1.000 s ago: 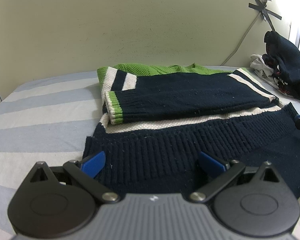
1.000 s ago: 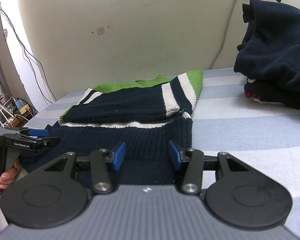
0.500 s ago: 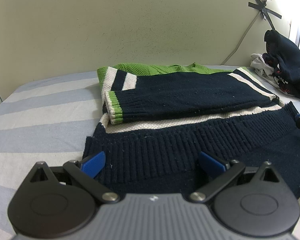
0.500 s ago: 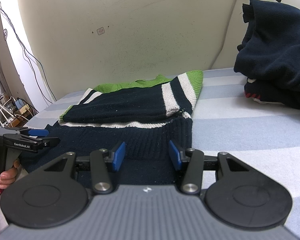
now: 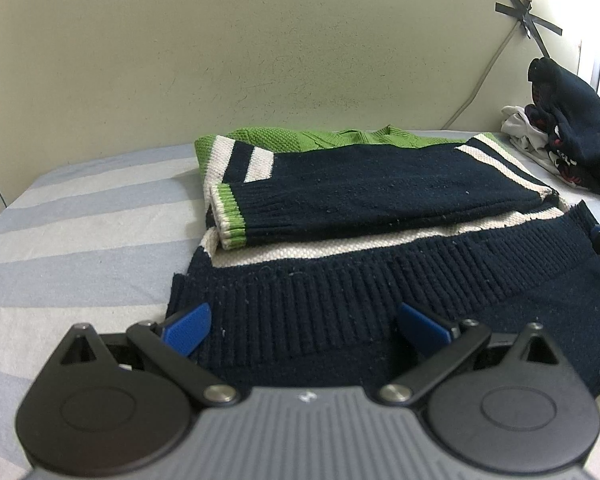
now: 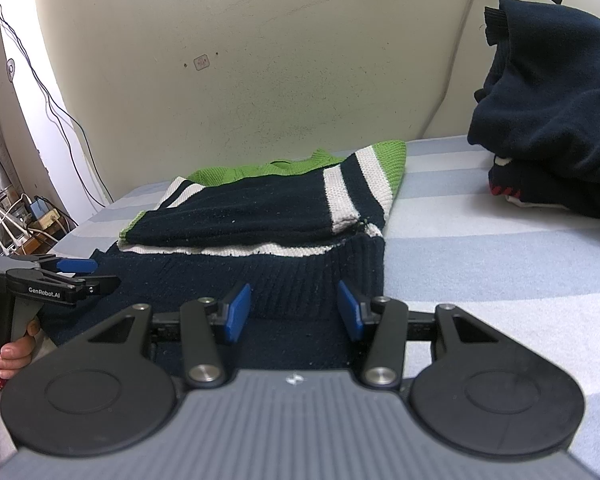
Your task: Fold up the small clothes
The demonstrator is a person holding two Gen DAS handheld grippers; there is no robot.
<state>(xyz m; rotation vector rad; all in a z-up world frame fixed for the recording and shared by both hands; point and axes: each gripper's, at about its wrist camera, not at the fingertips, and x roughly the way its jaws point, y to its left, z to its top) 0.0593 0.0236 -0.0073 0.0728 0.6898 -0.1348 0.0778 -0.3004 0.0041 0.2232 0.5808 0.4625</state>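
Fingers: left gripper [image 5: 304, 328] wide open, right gripper [image 6: 294, 311] half open, both empty astride hem | sweater [image 5: 380, 208] on bed [image 5: 80, 216], sleeves folded in | next: pinch hem, fold toward 12 o'clock

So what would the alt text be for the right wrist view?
A navy sweater with green and white stripes lies partly folded on a striped bed, its ribbed hem between the open blue pads of the right tool. The left tool is at the left.
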